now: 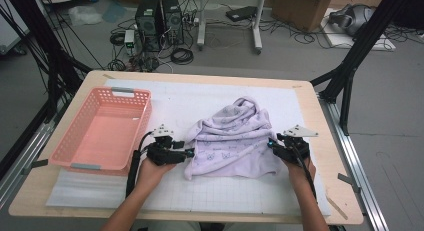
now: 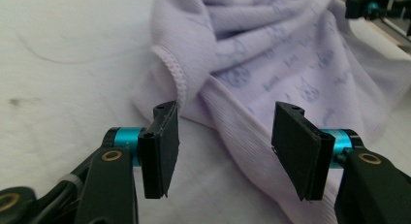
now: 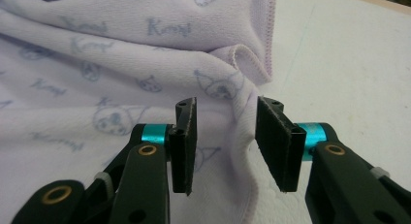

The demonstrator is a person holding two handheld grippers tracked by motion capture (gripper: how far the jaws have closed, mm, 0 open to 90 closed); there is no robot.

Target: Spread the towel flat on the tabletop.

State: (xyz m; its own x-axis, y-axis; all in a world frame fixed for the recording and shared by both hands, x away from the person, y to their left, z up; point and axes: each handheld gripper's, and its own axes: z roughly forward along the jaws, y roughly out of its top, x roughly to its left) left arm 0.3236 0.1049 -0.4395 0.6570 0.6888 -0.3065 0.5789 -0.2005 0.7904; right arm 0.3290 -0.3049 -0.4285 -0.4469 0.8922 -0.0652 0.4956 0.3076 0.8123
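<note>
A crumpled lilac towel (image 1: 235, 136) with a small printed pattern lies in a heap on the white mat. My left gripper (image 1: 190, 152) rests at the towel's left edge, held in a hand. In the left gripper view the left gripper (image 2: 225, 146) stands open, and a ribbed fold of the towel (image 2: 271, 54) runs between the jaws without being pinched. My right gripper (image 1: 272, 143) sits at the towel's right edge. In the right gripper view the right gripper (image 3: 225, 141) is open around a raised hemmed fold of the towel (image 3: 97, 64).
A pink plastic basket (image 1: 107, 93) stands empty on the left of the wooden table (image 1: 320, 121). The white gridded mat (image 1: 225, 196) covers most of the tabletop. Beyond the far edge the floor holds cables, computer cases and boxes.
</note>
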